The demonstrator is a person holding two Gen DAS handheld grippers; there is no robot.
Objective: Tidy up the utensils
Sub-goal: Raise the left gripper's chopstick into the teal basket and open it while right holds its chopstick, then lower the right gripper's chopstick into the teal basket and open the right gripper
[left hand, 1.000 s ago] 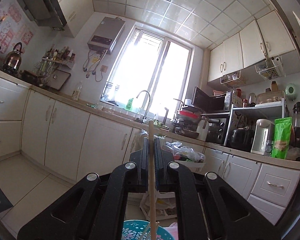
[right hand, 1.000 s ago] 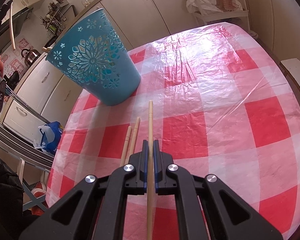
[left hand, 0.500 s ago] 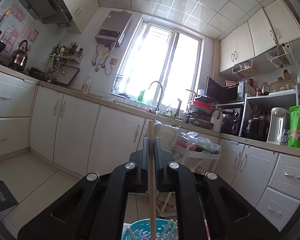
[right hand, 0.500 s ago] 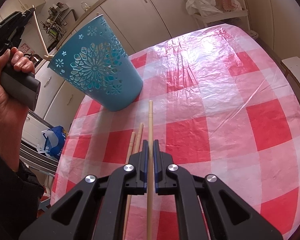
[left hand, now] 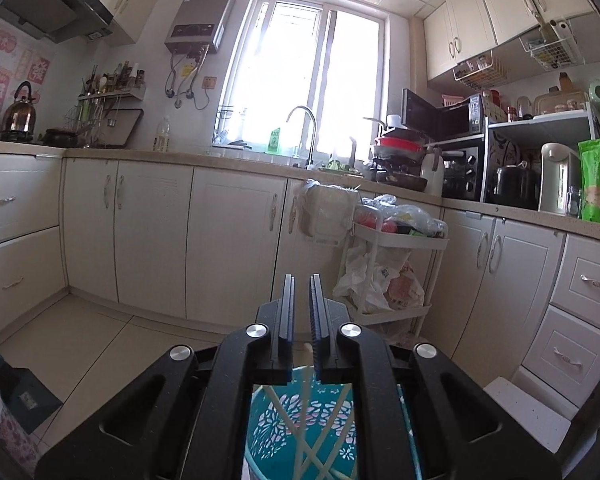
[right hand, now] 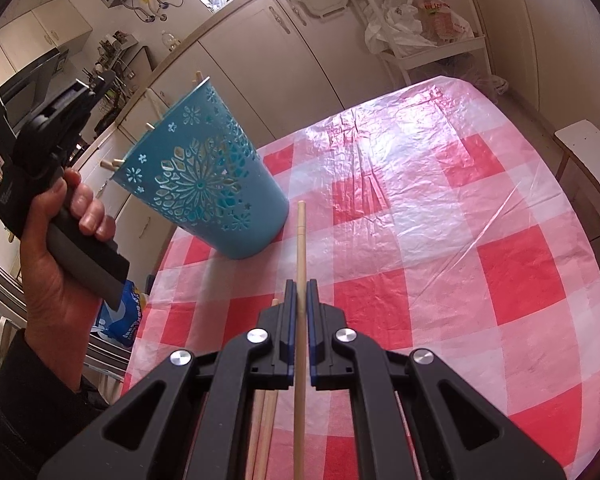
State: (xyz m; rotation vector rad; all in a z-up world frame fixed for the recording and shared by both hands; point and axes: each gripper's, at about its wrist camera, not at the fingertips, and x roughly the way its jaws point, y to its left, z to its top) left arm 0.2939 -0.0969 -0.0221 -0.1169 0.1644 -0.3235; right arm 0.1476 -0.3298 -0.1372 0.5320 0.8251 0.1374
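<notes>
The chopstick [right hand: 300, 264] looks like pale, matt wood. The cup [right hand: 204, 184] is smooth teal plastic with cut-out patterns. A glossy, wrinkled plastic cloth [right hand: 420, 208] covers the bench.

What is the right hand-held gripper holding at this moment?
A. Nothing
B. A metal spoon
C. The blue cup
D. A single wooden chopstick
D: the right hand-held gripper is shut on a wooden chopstick that sticks out past its fingers toward the blue perforated cup.
</notes>
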